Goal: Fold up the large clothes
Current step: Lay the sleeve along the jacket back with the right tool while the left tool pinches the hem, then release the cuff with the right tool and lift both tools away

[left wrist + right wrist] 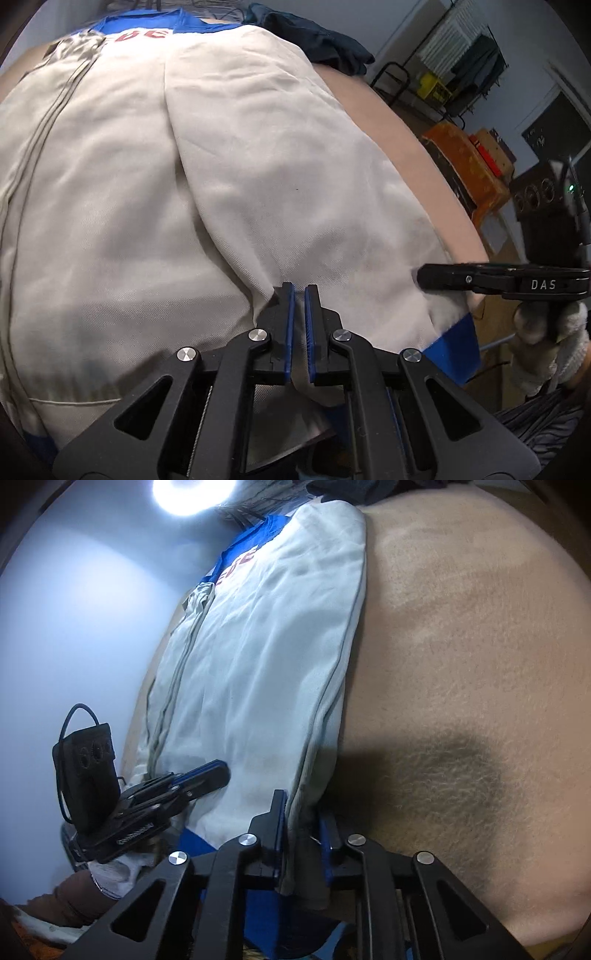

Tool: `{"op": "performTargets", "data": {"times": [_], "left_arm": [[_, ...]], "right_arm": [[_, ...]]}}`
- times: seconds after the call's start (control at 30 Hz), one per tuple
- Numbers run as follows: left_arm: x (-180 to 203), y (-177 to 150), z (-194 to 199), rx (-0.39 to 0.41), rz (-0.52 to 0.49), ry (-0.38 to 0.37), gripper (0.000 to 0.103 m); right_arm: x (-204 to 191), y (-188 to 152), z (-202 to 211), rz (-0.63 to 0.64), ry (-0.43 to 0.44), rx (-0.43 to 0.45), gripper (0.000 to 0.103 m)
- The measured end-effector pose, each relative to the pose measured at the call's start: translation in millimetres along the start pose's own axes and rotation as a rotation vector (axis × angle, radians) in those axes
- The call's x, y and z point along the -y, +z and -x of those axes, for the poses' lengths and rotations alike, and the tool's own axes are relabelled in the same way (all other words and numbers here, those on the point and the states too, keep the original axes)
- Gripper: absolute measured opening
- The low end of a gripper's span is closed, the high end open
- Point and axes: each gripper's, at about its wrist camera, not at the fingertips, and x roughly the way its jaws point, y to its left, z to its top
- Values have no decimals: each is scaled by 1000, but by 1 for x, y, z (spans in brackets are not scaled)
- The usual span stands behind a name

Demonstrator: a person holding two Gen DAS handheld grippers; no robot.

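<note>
A large cream jacket (177, 177) with blue trim and red letters lies spread on a beige plush surface (461, 664); it also shows in the right wrist view (258, 646). My left gripper (299, 291) is shut on a fold of the jacket's near hem. My right gripper (301, 805) is shut on the jacket's right edge at the hem. The right gripper shows in the left wrist view (423, 276) at the hem's right end. The left gripper shows in the right wrist view (218, 773), low on the left.
Dark blue clothes (314, 37) lie at the far end of the surface. An orange chair (465, 166), a clothes rack (461, 66) and boxes stand to the right. A bright ring light (194, 494) glares at the top.
</note>
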Motion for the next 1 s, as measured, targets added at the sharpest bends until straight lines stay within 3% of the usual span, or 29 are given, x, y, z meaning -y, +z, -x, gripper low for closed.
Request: {"op": "performTargets", "data": {"times": [0.1, 0.23, 0.5, 0.67, 0.87, 1.0], "left_arm": [[-3, 4, 24, 12, 37, -30, 5], [-10, 7, 84, 107, 23, -32, 5], [-65, -1, 199, 239, 71, 48, 5], [-111, -4, 242, 281, 144, 108, 5], [-153, -1, 270, 319, 224, 154, 5], [-161, 1, 276, 307, 219, 218, 5]], "right_arm": [[-12, 2, 5, 23, -48, 9, 12], [-35, 4, 18, 61, -85, 39, 11], [-72, 8, 30, 156, -141, 72, 11], [-104, 7, 27, 257, -212, 89, 11], [-135, 9, 18, 310, -212, 102, 11], [-153, 10, 8, 365, -217, 91, 11]]}}
